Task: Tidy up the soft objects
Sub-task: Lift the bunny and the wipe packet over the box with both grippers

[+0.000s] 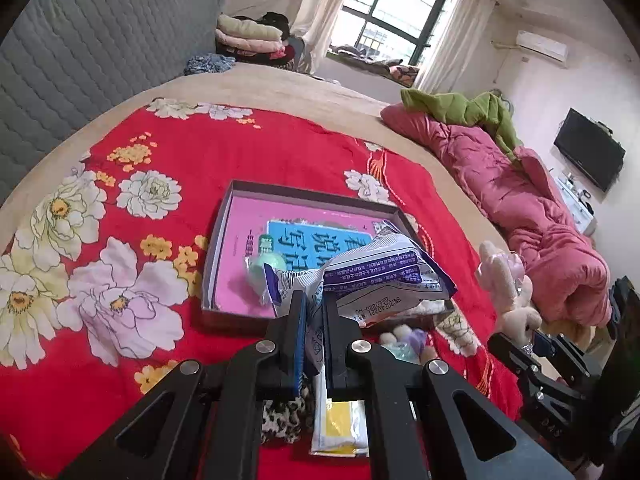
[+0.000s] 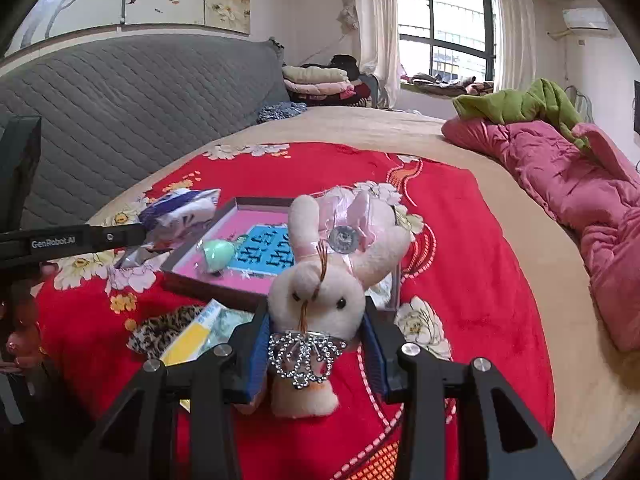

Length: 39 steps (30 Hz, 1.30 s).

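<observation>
From the left wrist view, the left gripper [image 1: 315, 304] has its two fingers pinched nearly together on the edge of a crinkly white and purple packet [image 1: 376, 272], which hangs out ahead of the tips and over the near right corner of a shallow box [image 1: 304, 194]. The box sits straight ahead on the red flowered blanket [image 1: 240, 148] and has a pink and blue book [image 1: 248, 240] lying flat in it, plus a small mint green ball [image 1: 266, 266] just left of the packet. Right under the fingers there's a leopard print cloth [image 1: 280, 420] and a flat yellow and white sachet [image 1: 340, 428] (both half hidden by the gripper). Off to the right, the plush bunny [image 1: 506, 280] shows up too. Over in the right wrist view, the right gripper [image 2: 316, 332] is open about as wide as the bunny [image 2: 320, 288] and squeezes it on both sides of the head, face toward the camera, with a beaded charm [image 2: 306, 356] dangling at its neck. The box [image 2: 208, 284] lies just beyond the bunny, green ball [image 2: 216, 254] inside. The left gripper [image 2: 138, 234] comes in from the far left with the packet [image 2: 180, 212] raised near the box's left edge.
</observation>
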Each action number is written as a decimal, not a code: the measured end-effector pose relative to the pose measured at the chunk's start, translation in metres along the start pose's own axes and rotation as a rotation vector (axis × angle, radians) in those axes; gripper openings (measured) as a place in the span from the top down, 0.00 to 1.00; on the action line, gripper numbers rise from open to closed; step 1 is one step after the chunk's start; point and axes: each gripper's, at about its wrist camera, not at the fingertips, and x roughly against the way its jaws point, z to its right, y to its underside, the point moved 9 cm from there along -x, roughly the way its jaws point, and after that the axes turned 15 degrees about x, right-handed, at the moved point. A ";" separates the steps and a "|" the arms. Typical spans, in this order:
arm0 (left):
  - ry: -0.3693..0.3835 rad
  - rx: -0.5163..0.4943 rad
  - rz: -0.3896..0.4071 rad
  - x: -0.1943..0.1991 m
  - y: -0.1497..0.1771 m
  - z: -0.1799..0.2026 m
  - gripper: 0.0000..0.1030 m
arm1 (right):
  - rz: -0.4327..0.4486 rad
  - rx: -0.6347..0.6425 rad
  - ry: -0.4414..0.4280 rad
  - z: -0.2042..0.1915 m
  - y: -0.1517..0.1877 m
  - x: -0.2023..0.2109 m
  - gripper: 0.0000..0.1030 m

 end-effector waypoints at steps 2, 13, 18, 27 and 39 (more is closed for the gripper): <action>-0.003 0.001 0.006 0.000 -0.003 0.004 0.93 | 0.001 0.007 -0.005 -0.002 -0.004 -0.001 0.59; -0.019 -0.015 0.027 -0.006 -0.016 0.023 0.93 | 0.037 0.031 -0.005 -0.003 -0.035 -0.005 0.59; -0.027 -0.012 0.028 -0.011 -0.022 0.025 0.93 | 0.050 0.030 0.002 0.003 -0.048 -0.007 0.59; -0.033 -0.001 0.031 -0.018 -0.032 0.027 0.93 | 0.057 0.029 0.007 0.009 -0.066 -0.016 0.59; -0.024 0.018 0.016 -0.030 -0.040 0.028 0.93 | 0.052 0.020 0.004 0.014 -0.079 -0.029 0.59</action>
